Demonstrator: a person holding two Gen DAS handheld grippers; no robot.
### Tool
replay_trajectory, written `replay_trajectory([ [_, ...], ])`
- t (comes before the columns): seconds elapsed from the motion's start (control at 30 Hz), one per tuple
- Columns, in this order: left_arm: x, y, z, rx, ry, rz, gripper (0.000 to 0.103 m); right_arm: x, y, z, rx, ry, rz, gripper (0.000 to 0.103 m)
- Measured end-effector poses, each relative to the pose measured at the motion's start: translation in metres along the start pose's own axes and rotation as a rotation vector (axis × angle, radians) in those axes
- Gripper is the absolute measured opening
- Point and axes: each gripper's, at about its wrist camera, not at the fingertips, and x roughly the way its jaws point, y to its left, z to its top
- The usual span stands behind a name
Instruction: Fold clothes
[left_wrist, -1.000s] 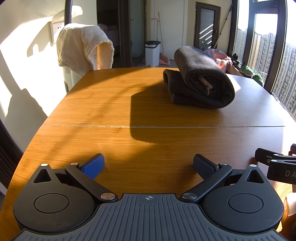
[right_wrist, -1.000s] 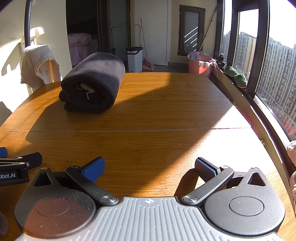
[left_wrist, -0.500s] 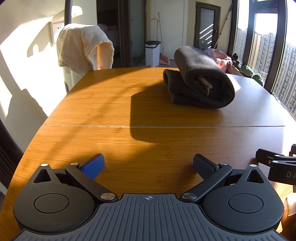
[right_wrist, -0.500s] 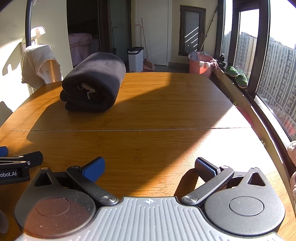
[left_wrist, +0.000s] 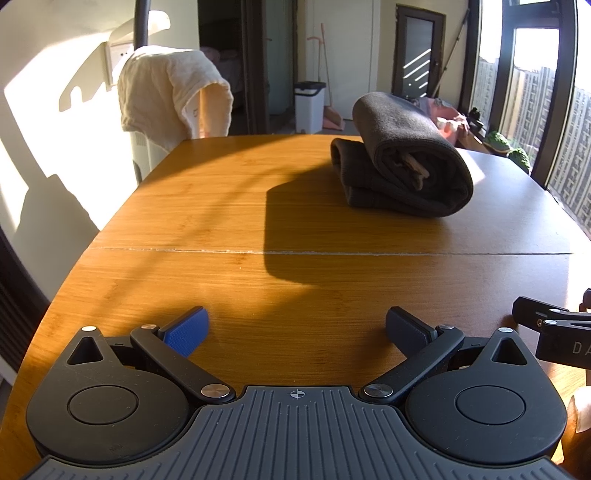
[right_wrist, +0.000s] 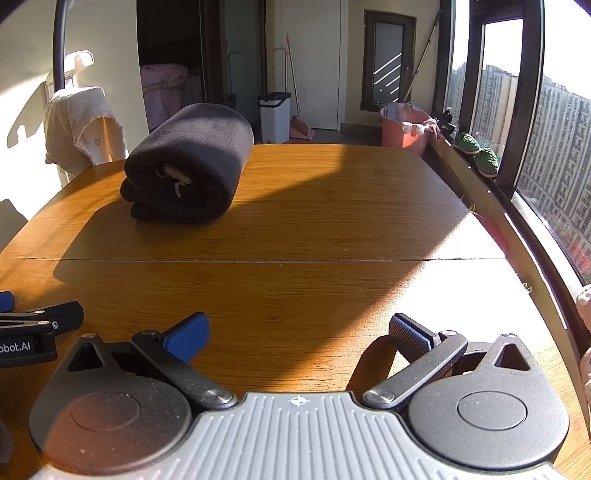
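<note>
A dark grey garment (left_wrist: 406, 162) lies folded and rolled in a thick bundle on the wooden table (left_wrist: 221, 221), at the far right in the left wrist view and the far left in the right wrist view (right_wrist: 188, 166). My left gripper (left_wrist: 295, 328) is open and empty, low over the table's near edge, well short of the bundle. My right gripper (right_wrist: 299, 332) is open and empty too, beside the left one. Each gripper shows at the edge of the other's view.
A chair draped with a cream towel (left_wrist: 170, 99) stands at the table's far left corner. A white bin (left_wrist: 309, 105) and a broom stand by the door behind. A pink tub (right_wrist: 402, 129) and windows (right_wrist: 554, 147) are on the right.
Almost nothing has moved. The right wrist view has shifted a touch, so the bundle sits slightly further right in it. Both grippers stay open.
</note>
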Motion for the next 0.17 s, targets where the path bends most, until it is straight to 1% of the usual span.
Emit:
replay_trajectory([
  [0.17,0.0005,0.0009,0.0005,0.003,0.002,-0.004,0.103,0.0003,0.0000,0.0008,0.000,0.004,-0.001,0.103],
])
